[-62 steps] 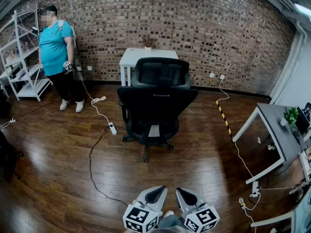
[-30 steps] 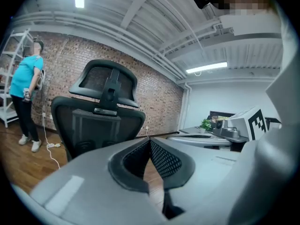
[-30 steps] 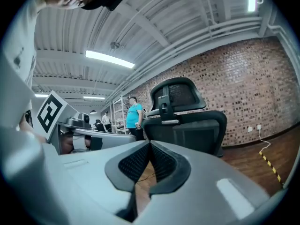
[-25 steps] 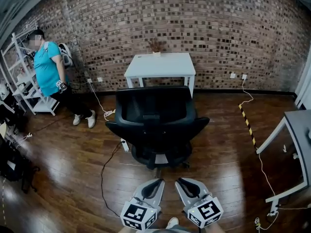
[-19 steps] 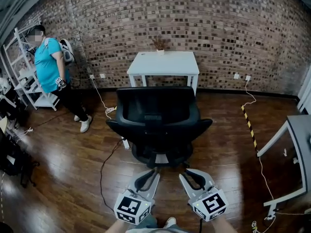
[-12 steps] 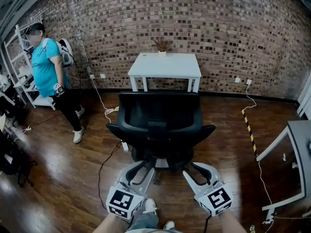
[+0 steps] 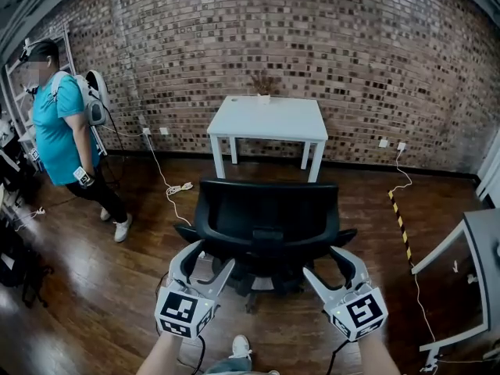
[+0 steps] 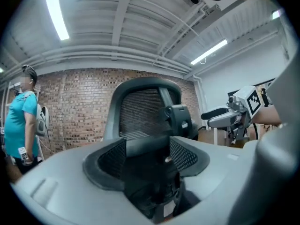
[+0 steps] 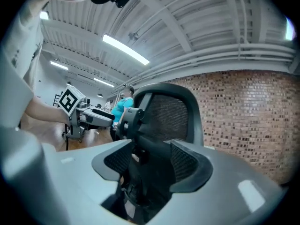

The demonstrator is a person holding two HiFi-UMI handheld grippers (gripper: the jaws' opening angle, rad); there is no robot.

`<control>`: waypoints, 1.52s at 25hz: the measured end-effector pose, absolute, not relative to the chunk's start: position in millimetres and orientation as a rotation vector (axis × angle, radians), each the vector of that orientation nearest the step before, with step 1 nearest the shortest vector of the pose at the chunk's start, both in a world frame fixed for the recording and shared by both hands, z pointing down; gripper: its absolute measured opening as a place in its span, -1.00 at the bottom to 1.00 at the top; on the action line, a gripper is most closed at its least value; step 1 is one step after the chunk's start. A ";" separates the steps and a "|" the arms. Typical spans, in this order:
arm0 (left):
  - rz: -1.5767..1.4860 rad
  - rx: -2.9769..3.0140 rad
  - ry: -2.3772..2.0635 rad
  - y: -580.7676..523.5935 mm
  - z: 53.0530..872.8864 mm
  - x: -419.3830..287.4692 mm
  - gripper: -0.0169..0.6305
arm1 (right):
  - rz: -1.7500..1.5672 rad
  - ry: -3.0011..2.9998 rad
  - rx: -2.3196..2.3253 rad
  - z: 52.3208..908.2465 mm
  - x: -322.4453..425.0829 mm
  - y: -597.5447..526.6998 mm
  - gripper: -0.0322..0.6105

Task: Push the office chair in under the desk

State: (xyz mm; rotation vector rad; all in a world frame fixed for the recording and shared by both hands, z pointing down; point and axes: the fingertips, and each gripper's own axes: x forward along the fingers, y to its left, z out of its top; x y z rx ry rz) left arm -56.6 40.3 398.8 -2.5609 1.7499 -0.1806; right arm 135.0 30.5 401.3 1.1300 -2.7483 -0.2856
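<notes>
Head view: left gripper (image 7: 211,258), right gripper (image 7: 326,262) opening empty behind office chair (image 7: 266,213).

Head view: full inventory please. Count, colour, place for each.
office chair: 1, black, centre, back toward the camera
desk: 1, white, against the brick wall, beyond the chair
small plant: 1, brownish, on the desk's far edge
person: 1, teal shirt, standing far left
cable: 1, white, on the wood floor left of the chair
hazard tape: 1 strip, yellow-black, floor at right
second desk: 1, grey top, right edge
left claw: 1, grey, behind the chair's left side, jaws opening, pads on nothing
right claw: 1, grey, behind the chair's right side, jaws opening, pads on nothing
</notes>
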 end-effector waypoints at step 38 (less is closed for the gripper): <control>-0.113 -2.830 1.454 -121.3 385.2 -102.3 0.24 | -0.029 -2.741 1.346 383.5 126.7 -140.2 0.47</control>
